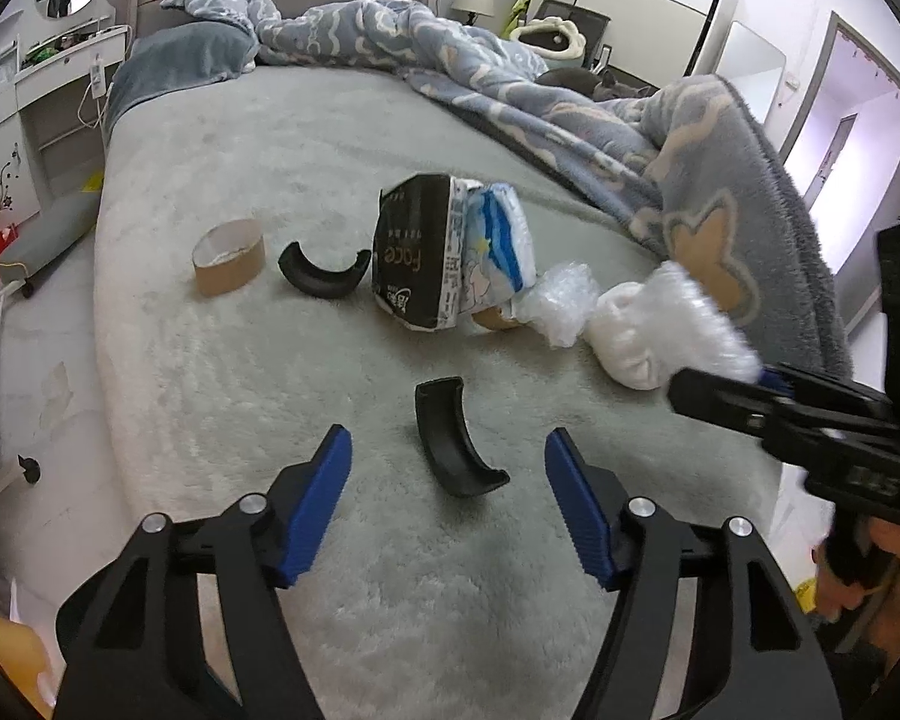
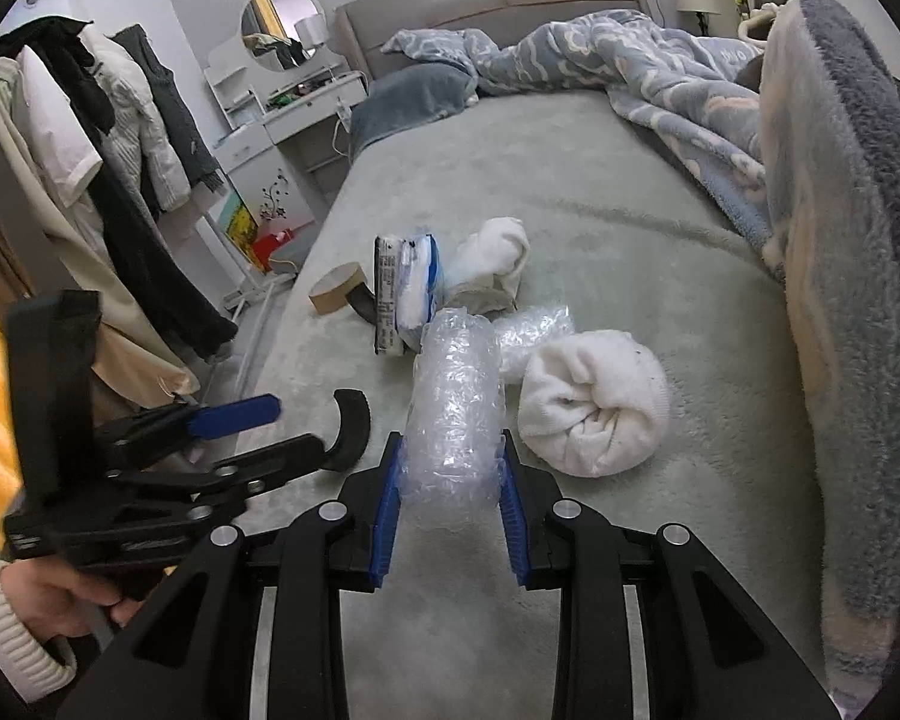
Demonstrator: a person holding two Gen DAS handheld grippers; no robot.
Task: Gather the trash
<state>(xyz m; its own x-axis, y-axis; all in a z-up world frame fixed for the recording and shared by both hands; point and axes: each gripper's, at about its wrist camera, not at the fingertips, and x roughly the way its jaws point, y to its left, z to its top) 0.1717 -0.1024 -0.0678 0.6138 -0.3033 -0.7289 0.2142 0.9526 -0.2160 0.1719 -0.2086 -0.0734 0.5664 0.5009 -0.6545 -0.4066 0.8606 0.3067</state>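
Two tongs over a bed (image 1: pixel 222 396) | right tongs (image 2: pixel 450 468): clenched on a roll of bubble wrap (image 2: pixel 453 414), held just above the cover | left tongs (image 1: pixel 447 468): released, jaws apart either side of a curved black plastic piece (image 1: pixel 456 444) lying on the bed | farther back: cardboard ring (image 1: pixel 229 257), torn wrapper (image 1: pixel 417 252), rolled white cloth (image 2: pixel 594 414)
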